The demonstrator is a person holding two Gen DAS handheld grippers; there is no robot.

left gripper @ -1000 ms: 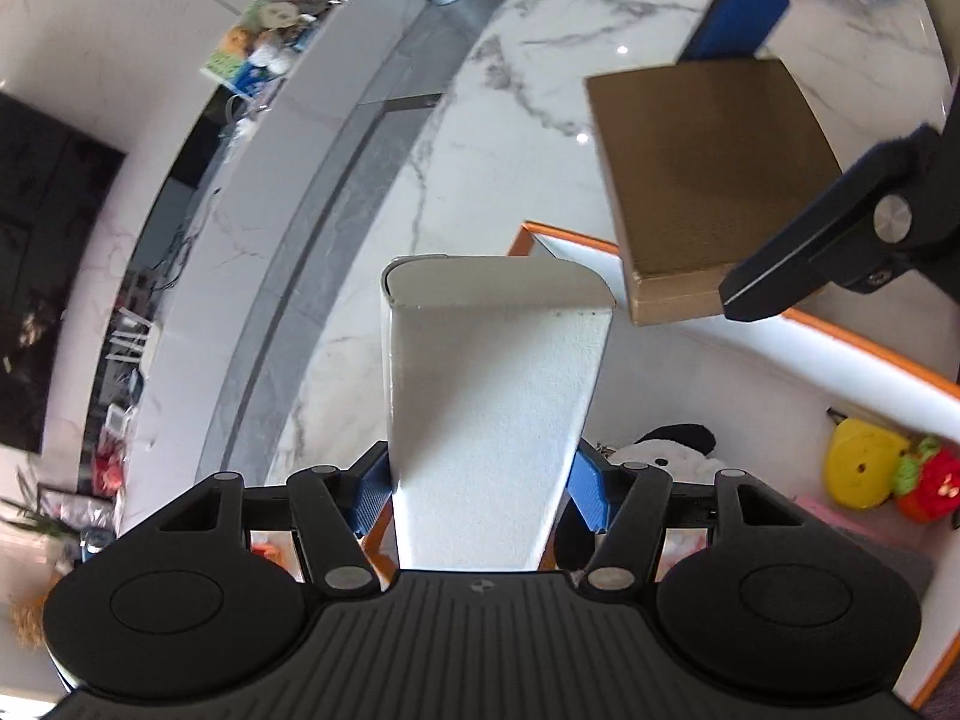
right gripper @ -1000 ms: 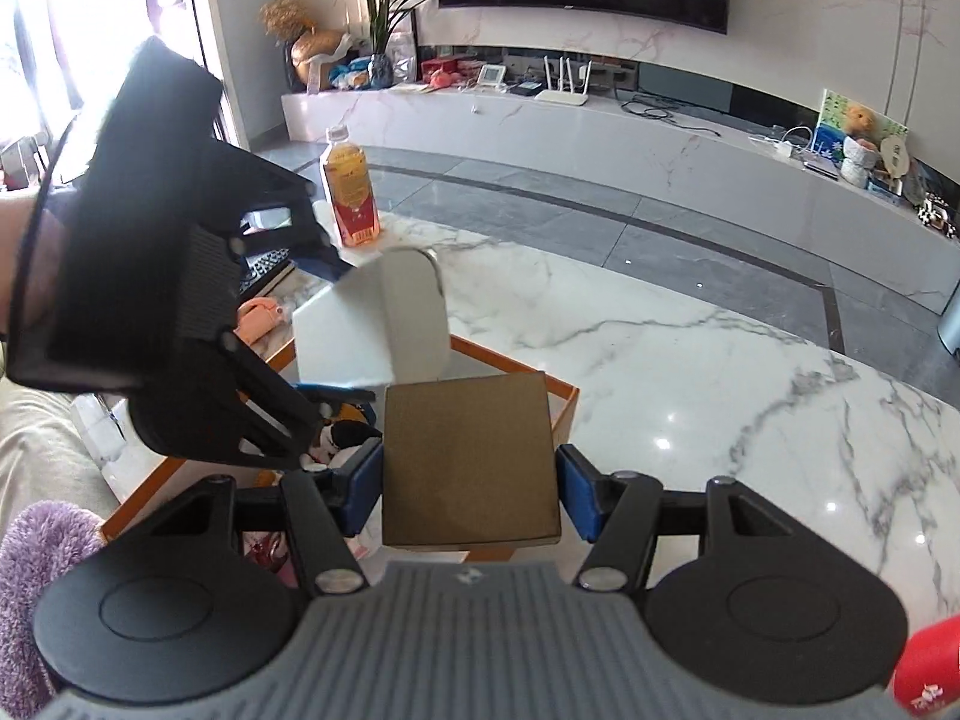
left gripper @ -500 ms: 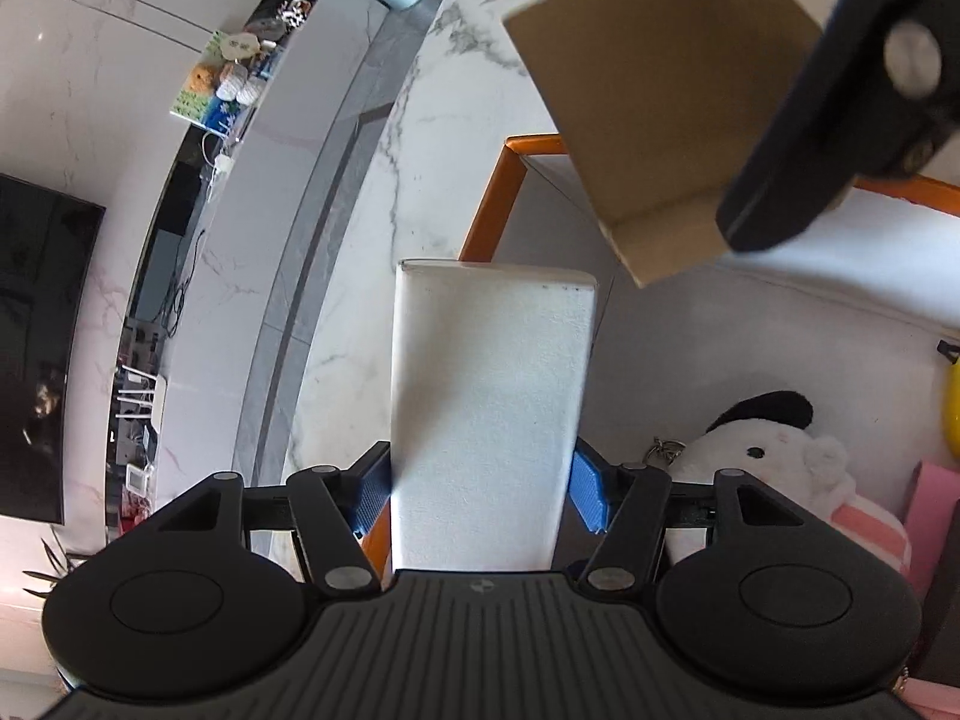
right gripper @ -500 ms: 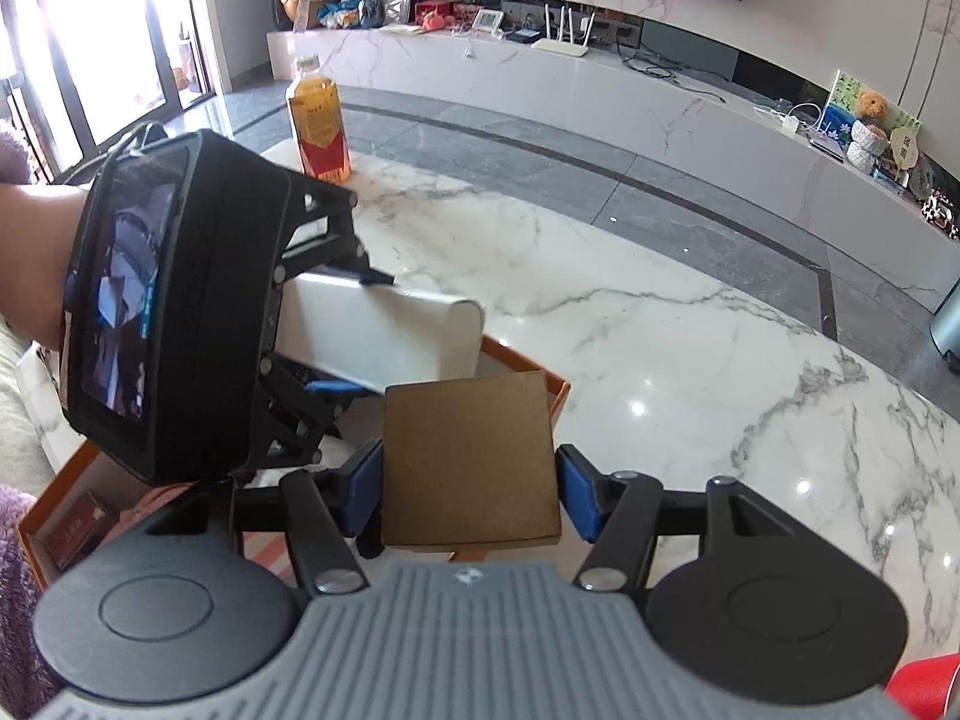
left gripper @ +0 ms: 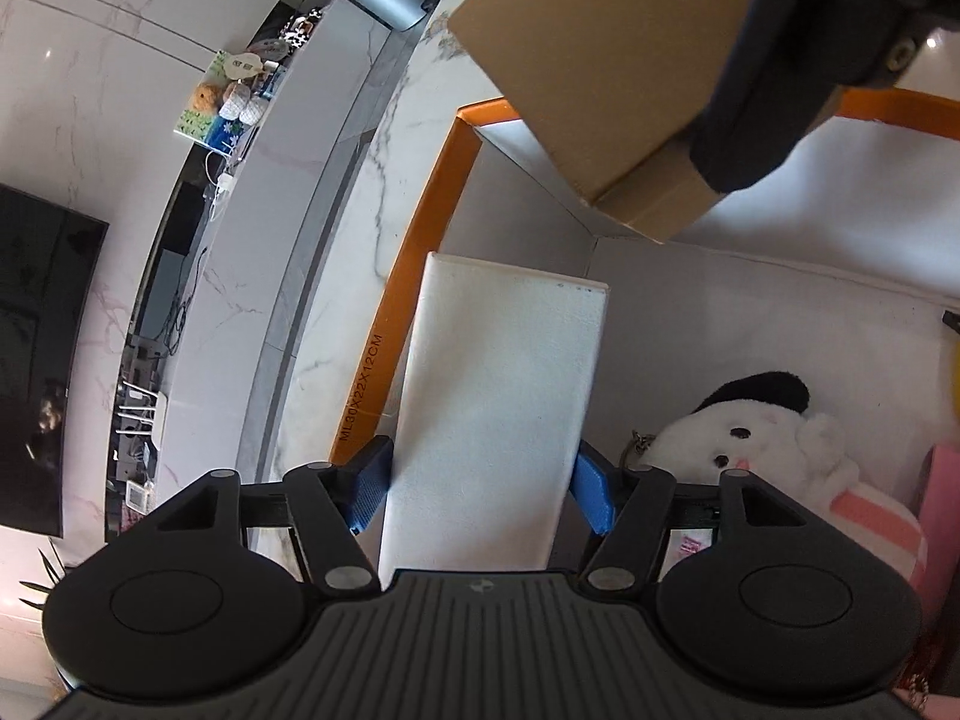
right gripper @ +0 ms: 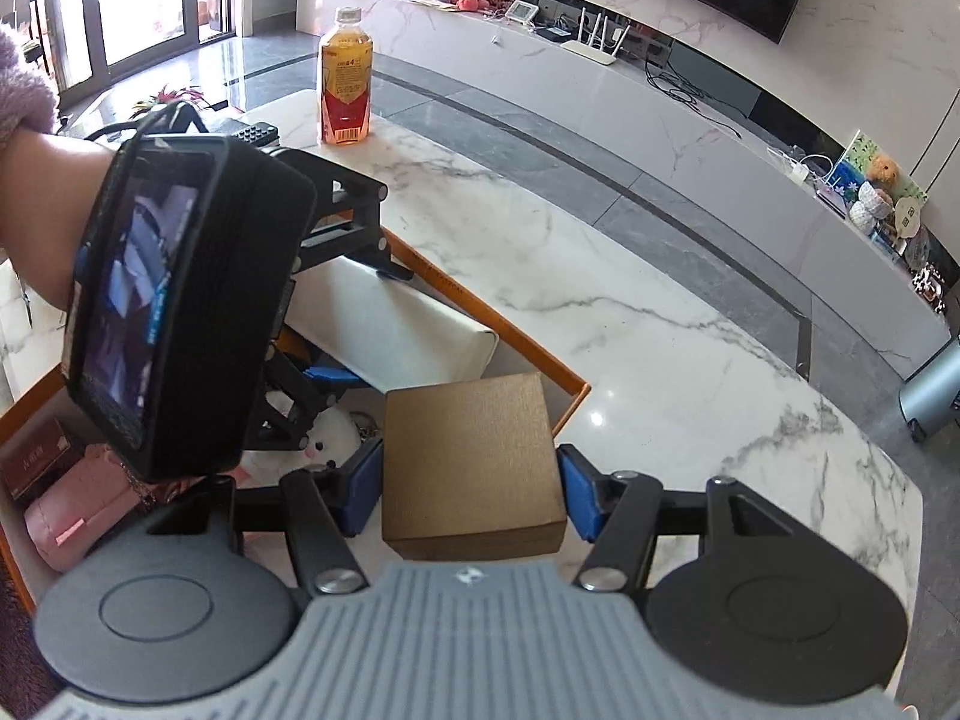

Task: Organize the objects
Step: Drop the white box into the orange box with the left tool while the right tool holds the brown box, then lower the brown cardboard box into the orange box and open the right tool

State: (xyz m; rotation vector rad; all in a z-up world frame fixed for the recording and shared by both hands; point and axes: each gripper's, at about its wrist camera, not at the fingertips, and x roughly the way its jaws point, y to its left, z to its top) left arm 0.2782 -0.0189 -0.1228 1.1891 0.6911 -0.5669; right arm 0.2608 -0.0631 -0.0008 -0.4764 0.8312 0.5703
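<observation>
The orange box rim (left gripper: pixel 414 276) bears the printed marking "ML30X22X12CM".

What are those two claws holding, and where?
Left gripper clamps the white rectangular box by its sides; right gripper clamps the brown cardboard box likewise.

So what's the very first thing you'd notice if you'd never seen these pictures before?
Two boxes held up at once: the left tongs squeeze a white box and the right tongs squeeze a brown box, both over the corner of an orange-rimmed bin. Down inside the bin lies a white plush toy with a black ear. Farther back on the marble table stands an orange drink bottle.
</observation>
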